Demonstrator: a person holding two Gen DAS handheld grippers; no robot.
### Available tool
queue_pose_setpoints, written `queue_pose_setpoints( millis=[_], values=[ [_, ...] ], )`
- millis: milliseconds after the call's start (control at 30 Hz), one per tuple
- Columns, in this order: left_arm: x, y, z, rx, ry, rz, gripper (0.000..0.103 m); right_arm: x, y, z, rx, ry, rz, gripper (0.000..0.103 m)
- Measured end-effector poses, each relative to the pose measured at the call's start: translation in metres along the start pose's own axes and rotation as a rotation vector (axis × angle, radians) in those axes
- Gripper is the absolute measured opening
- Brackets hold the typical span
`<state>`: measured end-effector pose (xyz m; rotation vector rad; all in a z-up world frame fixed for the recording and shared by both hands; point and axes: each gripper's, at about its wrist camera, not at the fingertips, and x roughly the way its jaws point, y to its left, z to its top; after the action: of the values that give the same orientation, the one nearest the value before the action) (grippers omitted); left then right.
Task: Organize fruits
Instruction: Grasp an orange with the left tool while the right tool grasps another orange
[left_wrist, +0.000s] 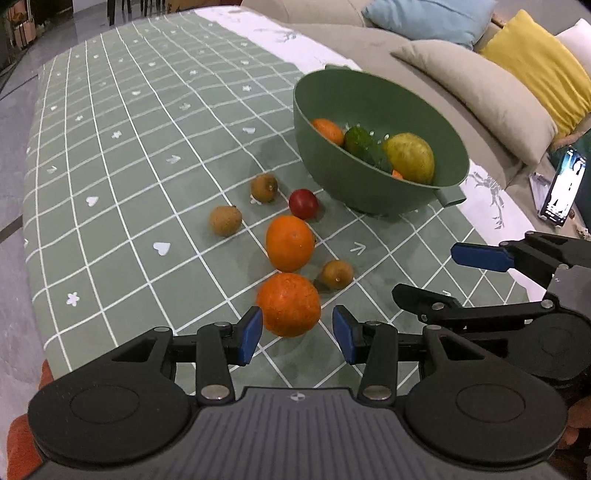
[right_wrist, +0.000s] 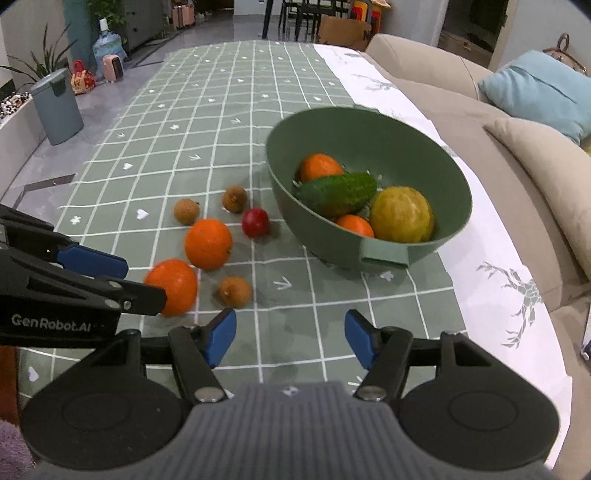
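Two oranges lie on the green checked tablecloth, the near orange (left_wrist: 288, 304) (right_wrist: 173, 286) and the far orange (left_wrist: 290, 243) (right_wrist: 208, 243). With them are a small red fruit (left_wrist: 303, 204) (right_wrist: 255, 222) and three brown fruits (left_wrist: 226, 220) (left_wrist: 264, 187) (left_wrist: 337, 274). The green bowl (left_wrist: 369, 92) (right_wrist: 369, 122) holds oranges, a cucumber (right_wrist: 338, 190) and a yellow fruit (right_wrist: 402, 214). My left gripper (left_wrist: 297, 334) (right_wrist: 146, 281) is open, its blue pads flanking the near orange without pressing on it. My right gripper (right_wrist: 291, 334) (left_wrist: 424, 273) is open over bare cloth, just right of the nearest brown fruit.
A beige sofa (right_wrist: 517, 192) with blue (left_wrist: 432, 18) and yellow cushions (left_wrist: 539, 62) runs along the table's right side. A phone (left_wrist: 563, 188) stands lit at the right. A grey bin (right_wrist: 55, 107) and a water bottle (right_wrist: 107, 46) stand on the floor to the left.
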<state>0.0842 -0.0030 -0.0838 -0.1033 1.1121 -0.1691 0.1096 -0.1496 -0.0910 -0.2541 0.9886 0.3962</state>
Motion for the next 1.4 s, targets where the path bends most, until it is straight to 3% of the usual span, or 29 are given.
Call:
queue_pose_setpoints(
  millis=[167, 400, 500, 700, 800, 1033, 1133, 1400],
  values=[
    [0.014, -0.001, 0.003, -0.006, 0.034, 0.008, 0.052, 0.008, -0.006, 0.001, 0.012, 0.017, -0.009, 0.062],
    [0.027, 0.0, 0.005, 0.021, 0.058, 0.081, 0.054, 0.016, -0.01, 0.001, 0.039, 0.025, 0.023, 0.062],
    [0.029, 0.006, 0.005, 0.01, 0.057, 0.094, 0.048, 0.017, -0.009, 0.002, 0.039, 0.021, 0.034, 0.062],
    [0.026, 0.018, 0.007, -0.044, 0.048, 0.054, 0.046, 0.016, -0.007, 0.008, 0.066, -0.02, 0.083, 0.061],
    [0.021, 0.026, 0.007, -0.061, 0.04, 0.05, 0.045, 0.018, -0.003, 0.012, 0.077, -0.042, 0.12, 0.049],
    [0.005, 0.051, 0.013, -0.14, -0.007, 0.041, 0.045, 0.029, 0.015, 0.026, 0.082, -0.07, 0.202, 0.048],
    [0.001, 0.059, 0.016, -0.165, -0.021, 0.048, 0.045, 0.036, 0.024, 0.033, 0.07, -0.065, 0.214, 0.042],
    [-0.005, 0.075, 0.022, -0.213, -0.039, 0.04, 0.045, 0.058, 0.033, 0.044, 0.077, -0.023, 0.235, 0.042]
  ],
)
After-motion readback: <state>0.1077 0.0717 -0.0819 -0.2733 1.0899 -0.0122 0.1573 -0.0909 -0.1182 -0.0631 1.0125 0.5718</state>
